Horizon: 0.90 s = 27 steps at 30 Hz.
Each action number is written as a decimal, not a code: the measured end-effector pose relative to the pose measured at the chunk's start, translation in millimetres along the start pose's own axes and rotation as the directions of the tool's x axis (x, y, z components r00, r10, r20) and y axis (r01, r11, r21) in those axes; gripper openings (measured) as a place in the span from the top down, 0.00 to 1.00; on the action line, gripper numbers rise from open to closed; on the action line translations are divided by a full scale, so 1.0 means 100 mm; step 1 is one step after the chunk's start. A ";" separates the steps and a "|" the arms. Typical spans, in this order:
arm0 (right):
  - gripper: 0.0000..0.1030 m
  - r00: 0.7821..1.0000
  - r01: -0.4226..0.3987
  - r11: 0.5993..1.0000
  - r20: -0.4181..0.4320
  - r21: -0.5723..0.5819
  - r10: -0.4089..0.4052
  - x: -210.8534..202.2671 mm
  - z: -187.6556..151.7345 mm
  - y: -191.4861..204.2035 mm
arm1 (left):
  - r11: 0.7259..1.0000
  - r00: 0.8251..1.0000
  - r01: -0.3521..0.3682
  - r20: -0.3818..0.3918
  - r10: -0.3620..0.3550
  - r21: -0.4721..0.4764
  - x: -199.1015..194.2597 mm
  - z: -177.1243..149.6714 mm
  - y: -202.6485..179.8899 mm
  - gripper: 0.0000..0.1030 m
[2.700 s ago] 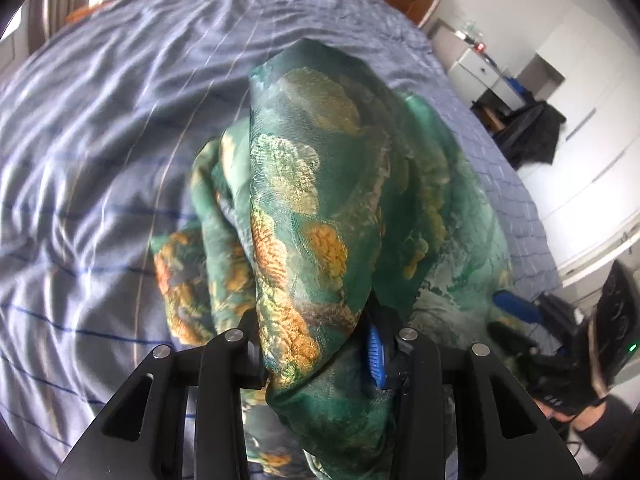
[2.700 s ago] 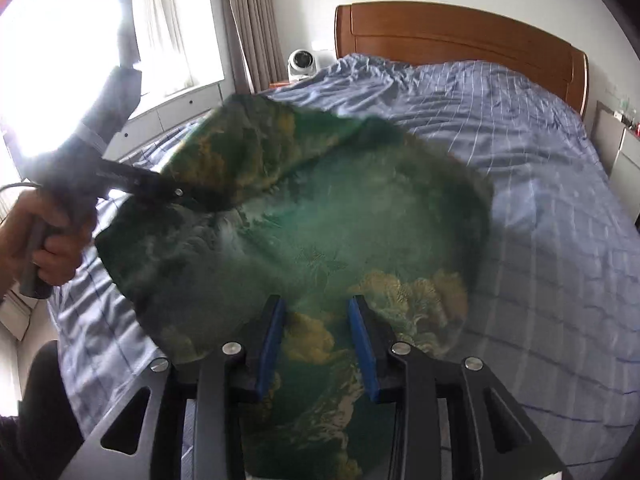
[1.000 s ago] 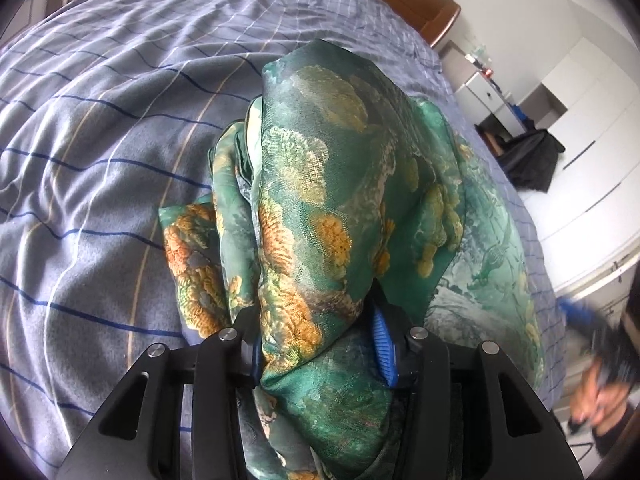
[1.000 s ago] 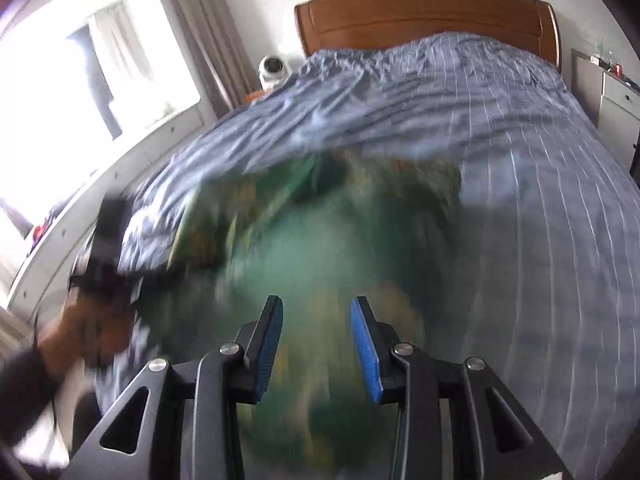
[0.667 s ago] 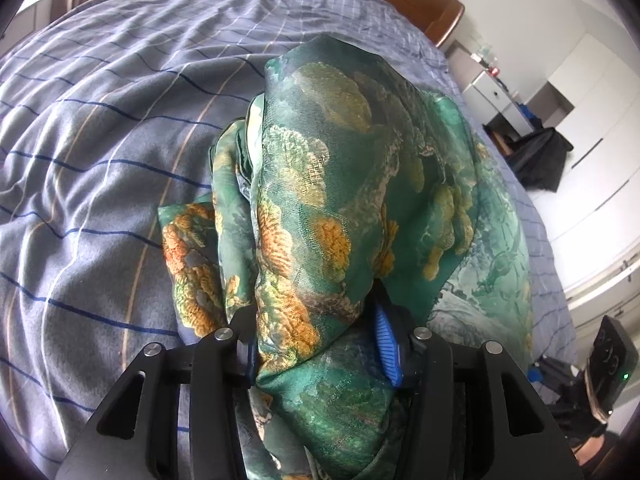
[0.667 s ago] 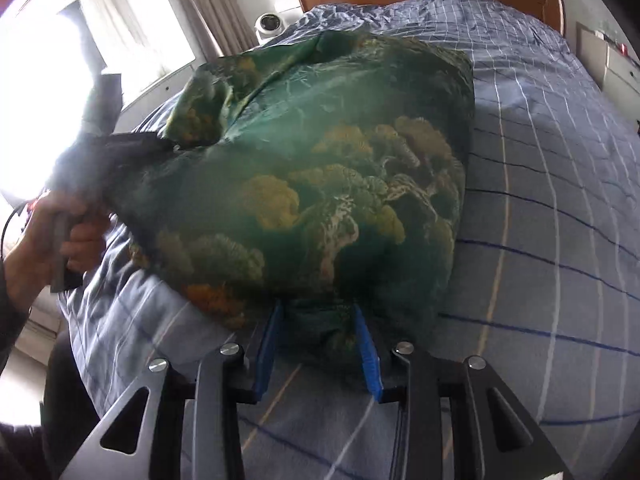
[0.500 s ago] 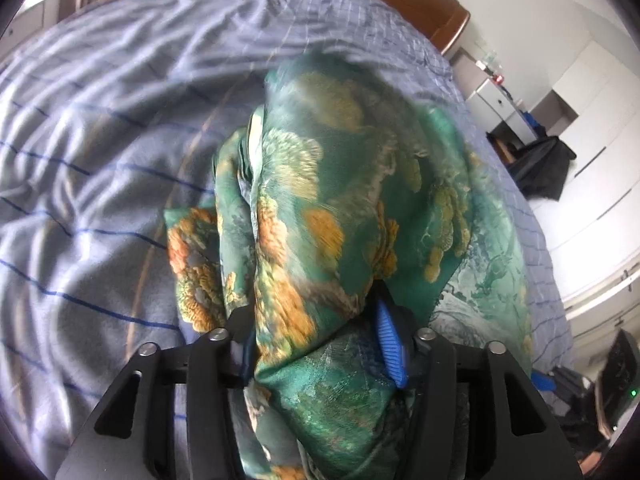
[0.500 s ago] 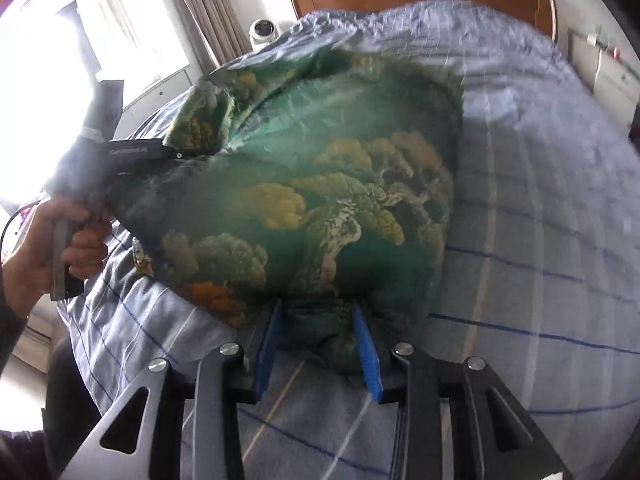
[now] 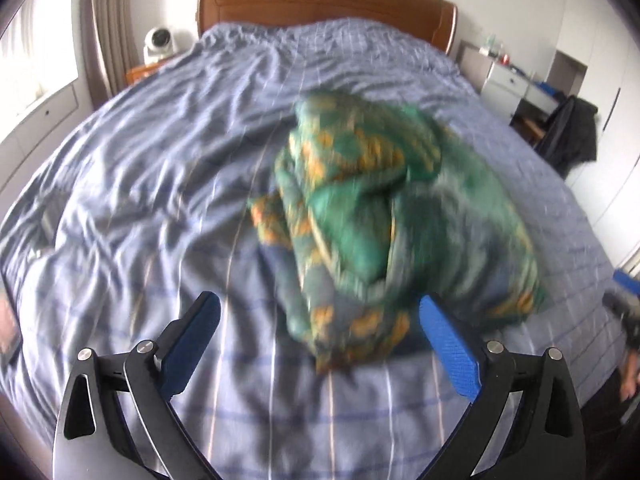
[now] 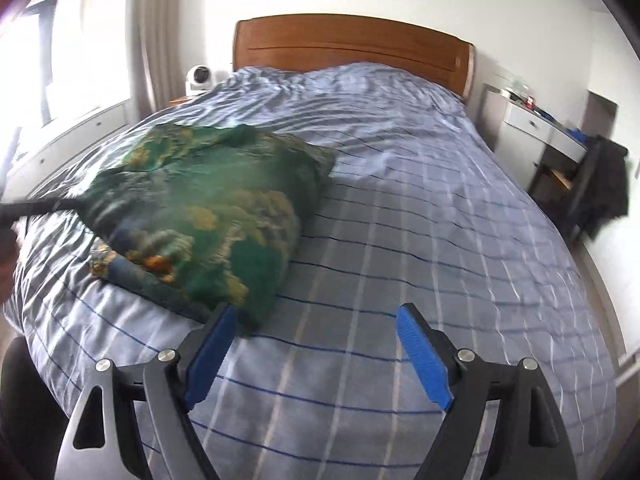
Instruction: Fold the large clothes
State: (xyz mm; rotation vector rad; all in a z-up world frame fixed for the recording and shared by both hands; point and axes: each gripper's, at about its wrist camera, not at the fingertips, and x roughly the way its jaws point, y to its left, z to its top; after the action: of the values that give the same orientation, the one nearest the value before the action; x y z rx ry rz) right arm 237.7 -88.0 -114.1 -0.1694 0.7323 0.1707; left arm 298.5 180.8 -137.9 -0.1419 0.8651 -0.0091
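Now both grippers are letting go: the left gripper (image 9: 318, 322) has its blue pads flung wide and still spreading, and nothing sits between them but striped bedding, with the green garment (image 9: 384, 216) lying just beyond the tips. It is a bundle of green cloth with orange and gold patches, folded over on itself in a rough heap on the blue checked duvet (image 9: 160, 168), blurred in the left wrist view. Over on the other side, the right gripper (image 10: 316, 326) is opening too, jaws well apart and empty, hovering above bare duvet (image 10: 420, 208). From the right wrist view the garment (image 10: 208, 208) lies off to the left of that gripper, its near corner just beside the left blue pad (image 10: 208, 352); whether it touches I cannot tell. It rests toward the foot and window side of the bed, well short of the wooden headboard (image 10: 352, 52). A dark jacket (image 10: 604, 188) hangs over a chair by the white desk (image 10: 536, 124) on the far right.
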 end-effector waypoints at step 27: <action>0.19 0.999 -0.040 0.999 0.003 0.018 0.040 -0.06 -0.08 0.00 | 0.925 0.952 0.300 0.006 -0.307 -0.234 -0.09 0.96 0.40 0.03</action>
State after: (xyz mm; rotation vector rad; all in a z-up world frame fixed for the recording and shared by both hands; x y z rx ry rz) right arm 227.9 -90.1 -116.1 -0.1371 0.7343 0.2022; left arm 363.6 232.9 -74.3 -0.4973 0.8660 -0.2012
